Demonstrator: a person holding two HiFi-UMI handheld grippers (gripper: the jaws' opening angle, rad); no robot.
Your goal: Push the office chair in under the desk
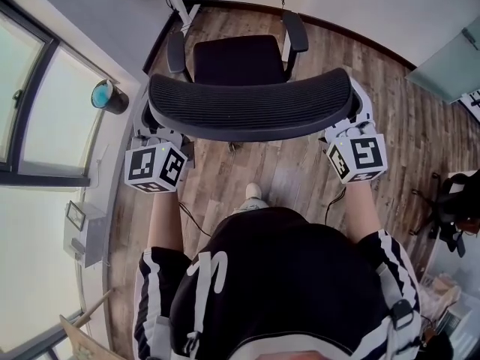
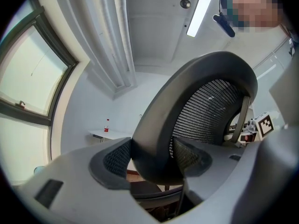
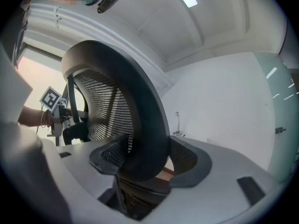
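Observation:
The black office chair stands in front of me on the wood floor, its mesh backrest (image 1: 251,111) curving across the head view, with the seat (image 1: 238,58) and two armrests beyond. My left gripper (image 1: 152,126) is shut on the backrest's left end, and its pads (image 2: 117,157) clamp the frame (image 2: 154,139). My right gripper (image 1: 351,118) is shut on the right end, where the rim (image 3: 149,125) sits between its pads (image 3: 184,157). A white desk leg (image 1: 180,10) shows past the chair. In the left gripper view a white desk (image 2: 110,136) with a red bottle stands by the far wall.
A window (image 1: 37,111) runs along the left, with a dark round cup (image 1: 109,96) and a white box (image 1: 84,231) on its sill. A black object (image 1: 457,208) stands at the right. A frosted glass panel (image 1: 454,66) is at the back right. A cable (image 1: 191,220) lies by my foot (image 1: 253,193).

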